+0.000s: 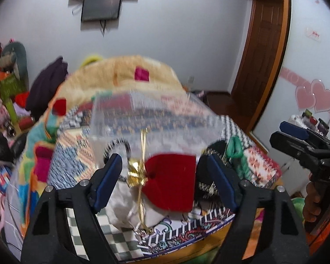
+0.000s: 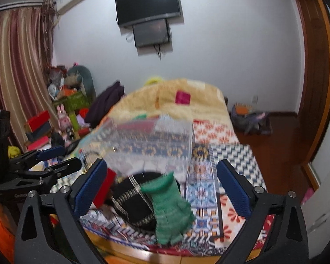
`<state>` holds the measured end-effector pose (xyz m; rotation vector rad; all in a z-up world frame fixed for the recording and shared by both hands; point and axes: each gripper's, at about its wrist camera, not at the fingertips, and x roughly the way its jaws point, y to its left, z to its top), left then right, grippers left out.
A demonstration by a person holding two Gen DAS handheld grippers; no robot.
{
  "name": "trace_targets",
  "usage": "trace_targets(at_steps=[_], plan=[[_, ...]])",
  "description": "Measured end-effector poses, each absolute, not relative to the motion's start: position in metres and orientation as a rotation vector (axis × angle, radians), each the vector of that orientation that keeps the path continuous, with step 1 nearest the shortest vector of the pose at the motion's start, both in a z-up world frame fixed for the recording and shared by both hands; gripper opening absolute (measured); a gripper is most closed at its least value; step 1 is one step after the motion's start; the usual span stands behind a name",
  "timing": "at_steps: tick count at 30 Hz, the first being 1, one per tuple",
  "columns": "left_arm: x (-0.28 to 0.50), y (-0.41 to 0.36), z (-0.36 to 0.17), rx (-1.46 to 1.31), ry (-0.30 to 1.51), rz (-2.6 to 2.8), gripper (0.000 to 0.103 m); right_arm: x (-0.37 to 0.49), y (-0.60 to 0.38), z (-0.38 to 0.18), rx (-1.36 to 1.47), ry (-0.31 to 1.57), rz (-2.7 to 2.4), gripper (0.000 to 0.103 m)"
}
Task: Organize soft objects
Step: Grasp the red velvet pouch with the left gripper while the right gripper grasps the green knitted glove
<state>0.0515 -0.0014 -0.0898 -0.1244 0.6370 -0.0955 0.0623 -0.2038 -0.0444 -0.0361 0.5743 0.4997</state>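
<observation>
A pile of soft things lies on the bed's near end. A red velvet pouch point(image 1: 170, 180) with a gold cord point(image 1: 140, 173) lies on white cloth point(image 1: 121, 206), between the open jaws of my left gripper point(image 1: 162, 178). A green knit glove point(image 2: 170, 206) lies on a black knit piece point(image 2: 134, 200), between the open jaws of my right gripper point(image 2: 161, 189). A clear plastic box point(image 1: 151, 118) stands just behind the pile; it also shows in the right wrist view point(image 2: 147, 140). Both grippers are empty.
The patterned quilt point(image 2: 209, 154) covers the bed, with a beige blanket point(image 2: 182, 94) farther back. Clutter and boxes point(image 2: 66, 110) stand left of the bed. A wooden door point(image 2: 314, 66) and bare floor are on the right. A TV point(image 2: 147, 4) hangs on the far wall.
</observation>
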Motion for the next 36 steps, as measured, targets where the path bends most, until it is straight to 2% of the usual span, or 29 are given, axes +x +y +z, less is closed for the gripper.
trace_targets(at_steps=[7, 10, 12, 13, 15, 17, 21, 24, 25, 36], plan=[[0.06, -0.006, -0.114, -0.106, 0.699, -0.099, 0.061, 0.075, -0.207, -0.082, -0.042, 0.722, 0.515, 0.076], [0.061, -0.007, -0.121, -0.097, 0.717, -0.101, 0.055, 0.083, -0.207, -0.093, -0.027, 0.778, 0.521, 0.065], [0.062, -0.007, -0.125, -0.088, 0.728, -0.098, 0.05, 0.087, -0.208, -0.099, -0.006, 0.811, 0.534, 0.054], [0.064, -0.007, -0.128, -0.083, 0.733, -0.096, 0.045, 0.089, -0.207, -0.102, 0.007, 0.828, 0.545, 0.051], [0.066, -0.005, -0.13, -0.082, 0.739, -0.095, 0.035, 0.09, -0.205, -0.106, 0.034, 0.847, 0.563, 0.04], [0.068, -0.003, -0.133, -0.087, 0.753, -0.098, 0.019, 0.091, -0.206, -0.107, 0.045, 0.854, 0.575, 0.031], [0.068, 0.002, -0.136, -0.103, 0.758, -0.102, 0.013, 0.09, -0.209, -0.107, 0.057, 0.847, 0.589, 0.012], [0.063, 0.004, -0.132, -0.105, 0.741, -0.099, 0.01, 0.086, -0.209, -0.102, 0.055, 0.819, 0.588, 0.01], [0.06, 0.006, -0.128, -0.114, 0.728, -0.099, 0.006, 0.085, -0.21, -0.099, 0.056, 0.808, 0.589, 0.01], [0.04, 0.021, -0.077, -0.137, 0.589, -0.06, 0.005, 0.079, -0.214, -0.062, 0.053, 0.669, 0.57, 0.009]])
